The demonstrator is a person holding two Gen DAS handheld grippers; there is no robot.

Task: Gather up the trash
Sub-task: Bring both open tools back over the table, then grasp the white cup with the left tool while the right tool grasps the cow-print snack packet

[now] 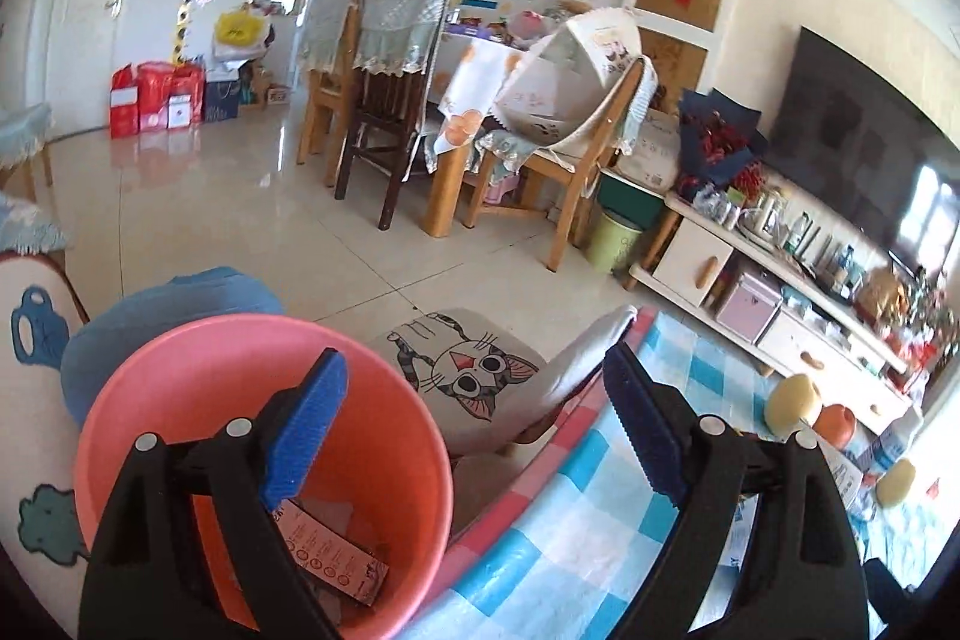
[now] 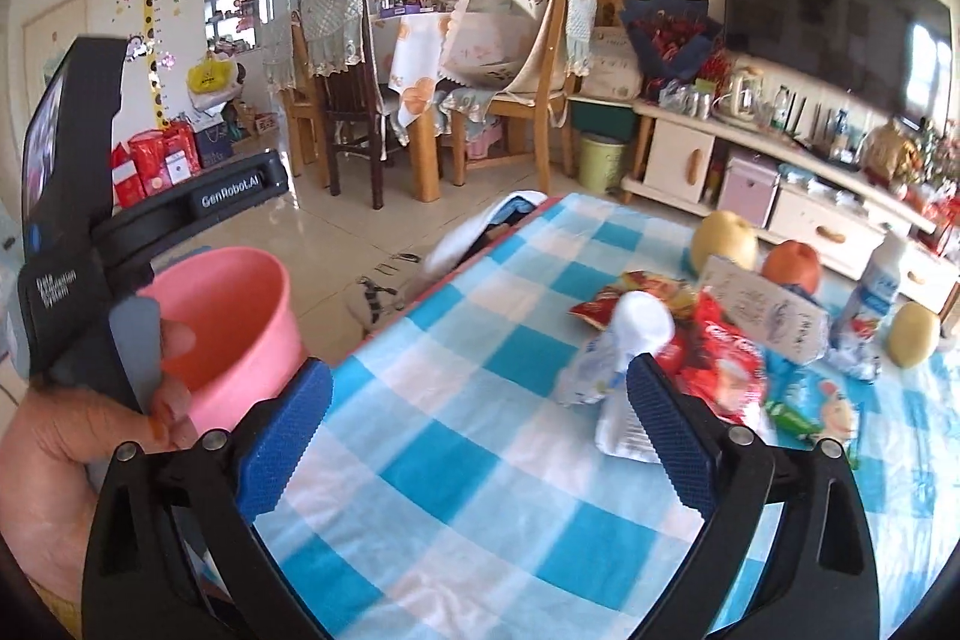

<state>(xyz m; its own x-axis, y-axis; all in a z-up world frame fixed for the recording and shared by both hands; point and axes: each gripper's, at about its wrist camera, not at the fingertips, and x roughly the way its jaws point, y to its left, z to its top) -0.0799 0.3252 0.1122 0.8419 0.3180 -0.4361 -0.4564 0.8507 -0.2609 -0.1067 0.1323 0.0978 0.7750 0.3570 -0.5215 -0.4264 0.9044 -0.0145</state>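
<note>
A pink bucket (image 1: 252, 436) stands off the table's left edge, with a flat brown packet (image 1: 336, 556) lying inside. My left gripper (image 1: 477, 358) hangs open and holds nothing, its left finger over the bucket and its right finger over the checked tablecloth (image 1: 576, 538). In the right wrist view the bucket (image 2: 234, 316) is at the left. My right gripper (image 2: 480, 370) is open over the tablecloth (image 2: 456, 460) with nothing between its fingers. A white capped pouch (image 2: 624, 334) lies just past its right fingertip, among a red wrapper (image 2: 726, 358), a white carton (image 2: 762, 310) and a green wrapper (image 2: 792, 418).
A pear (image 2: 723, 241), an orange fruit (image 2: 792, 265), a second pear (image 2: 912, 334) and a yoghurt bottle (image 2: 876, 292) sit behind the litter. A hand (image 2: 60, 448) holds the left gripper's handle beside the bucket. A cat cushion chair (image 1: 474, 376) stands past the table edge.
</note>
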